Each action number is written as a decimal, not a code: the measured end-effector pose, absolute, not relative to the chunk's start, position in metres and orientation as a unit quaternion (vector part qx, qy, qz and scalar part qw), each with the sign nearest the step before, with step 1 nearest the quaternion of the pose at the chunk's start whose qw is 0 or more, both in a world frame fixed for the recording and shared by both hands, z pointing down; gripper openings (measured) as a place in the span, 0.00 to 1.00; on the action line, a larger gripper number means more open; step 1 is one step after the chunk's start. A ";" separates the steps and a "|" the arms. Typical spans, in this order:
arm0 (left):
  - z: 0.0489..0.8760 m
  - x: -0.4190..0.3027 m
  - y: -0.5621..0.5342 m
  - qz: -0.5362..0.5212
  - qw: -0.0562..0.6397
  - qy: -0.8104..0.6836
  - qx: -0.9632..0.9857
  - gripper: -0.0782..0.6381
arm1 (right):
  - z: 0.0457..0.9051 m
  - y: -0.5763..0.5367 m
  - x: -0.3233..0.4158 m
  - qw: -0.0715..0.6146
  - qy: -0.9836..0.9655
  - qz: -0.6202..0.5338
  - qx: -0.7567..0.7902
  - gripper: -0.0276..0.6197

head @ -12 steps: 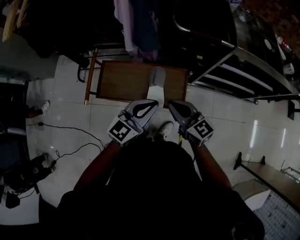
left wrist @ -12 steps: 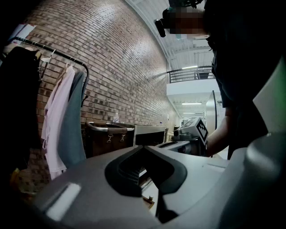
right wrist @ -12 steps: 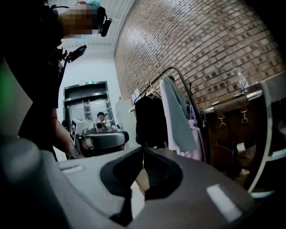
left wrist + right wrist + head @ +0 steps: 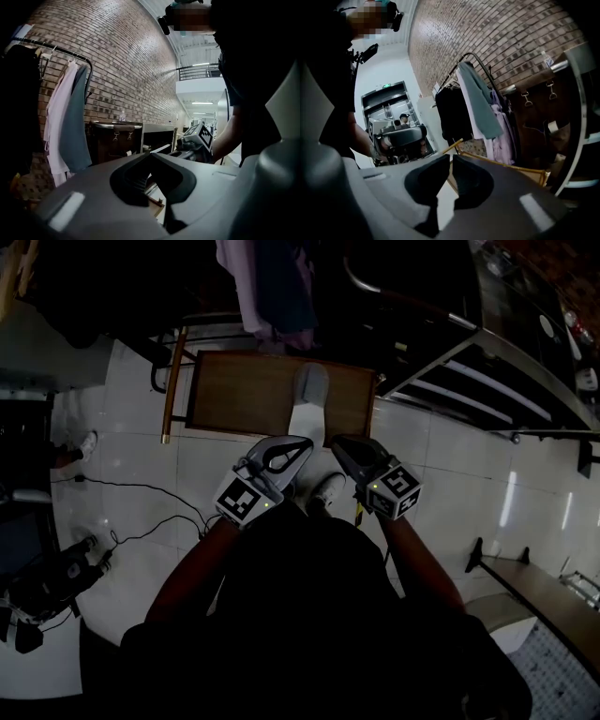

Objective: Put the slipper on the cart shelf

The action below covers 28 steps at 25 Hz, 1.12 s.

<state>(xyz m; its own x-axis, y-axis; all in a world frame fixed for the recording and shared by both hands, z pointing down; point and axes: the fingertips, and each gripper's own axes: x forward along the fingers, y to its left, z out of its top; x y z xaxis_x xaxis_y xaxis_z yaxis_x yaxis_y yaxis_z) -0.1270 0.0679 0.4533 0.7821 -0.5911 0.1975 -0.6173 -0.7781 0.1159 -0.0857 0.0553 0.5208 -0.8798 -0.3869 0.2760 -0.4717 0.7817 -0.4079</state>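
A slipper (image 4: 309,399) with a grey toe and a pale sole lies on the wooden cart shelf (image 4: 244,395), lengthwise, its heel at the near edge. My left gripper (image 4: 307,441) hangs just in front of that edge, jaws shut and empty. My right gripper (image 4: 336,440) is beside it, also shut with nothing in it. Neither touches the slipper. In the left gripper view the left gripper (image 4: 150,154) has its jaw tips met, and the right gripper (image 4: 194,143) shows beyond. In the right gripper view the right gripper (image 4: 451,157) points at the cart frame (image 4: 501,164).
Garments (image 4: 272,287) hang on a rack behind the cart. A metal rack with rails (image 4: 487,371) stands to the right. A black cable (image 4: 141,512) and tools (image 4: 47,587) lie on the white floor at left. My shoe (image 4: 328,491) is below the grippers. A low bench (image 4: 544,592) sits at the lower right.
The whole view has shifted up slightly. Both grippers stay shut and empty at the cart's near edge, and the slipper has not moved on the shelf.
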 end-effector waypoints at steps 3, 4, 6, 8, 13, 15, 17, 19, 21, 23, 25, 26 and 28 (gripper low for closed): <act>0.467 -0.131 0.057 0.079 0.089 -0.314 0.942 0.11 | 0.551 0.048 -0.091 0.104 -0.928 0.271 0.233 0.06; 0.473 -0.132 0.054 0.080 0.087 -0.310 0.944 0.11 | 0.560 0.046 -0.093 0.104 -0.924 0.285 0.234 0.07; 0.485 -0.134 0.048 0.084 0.079 -0.298 0.948 0.11 | 0.580 0.039 -0.096 0.107 -0.913 0.312 0.238 0.07; 0.487 -0.136 0.041 0.086 0.089 -0.292 0.948 0.11 | 0.603 0.032 -0.099 0.118 -0.899 0.342 0.246 0.10; 0.499 -0.146 0.026 0.085 0.113 -0.289 0.947 0.11 | 0.669 0.022 -0.109 0.157 -0.857 0.423 0.250 0.23; 0.504 -0.150 0.020 0.087 0.117 -0.288 0.947 0.11 | 0.696 0.019 -0.113 0.173 -0.837 0.458 0.246 0.31; 0.508 -0.153 0.016 0.088 0.120 -0.287 0.946 0.11 | 0.722 0.018 -0.114 0.188 -0.815 0.490 0.246 0.37; 0.510 -0.157 0.012 0.087 0.124 -0.287 0.946 0.11 | 0.744 0.016 -0.114 0.201 -0.798 0.512 0.248 0.41; 0.512 -0.159 0.009 0.084 0.128 -0.287 0.946 0.11 | 0.761 0.013 -0.113 0.211 -0.784 0.528 0.250 0.43; 0.516 -0.162 0.008 0.083 0.132 -0.287 0.945 0.11 | 0.775 0.013 -0.111 0.225 -0.767 0.545 0.252 0.44; 0.519 -0.165 0.006 0.082 0.138 -0.288 0.944 0.11 | 0.788 0.016 -0.109 0.239 -0.750 0.564 0.249 0.44; 0.521 -0.167 0.006 0.081 0.141 -0.288 0.944 0.11 | 0.795 0.017 -0.108 0.245 -0.743 0.571 0.247 0.44; 0.524 -0.169 0.005 0.080 0.147 -0.289 0.943 0.11 | 0.804 0.019 -0.109 0.255 -0.734 0.581 0.242 0.44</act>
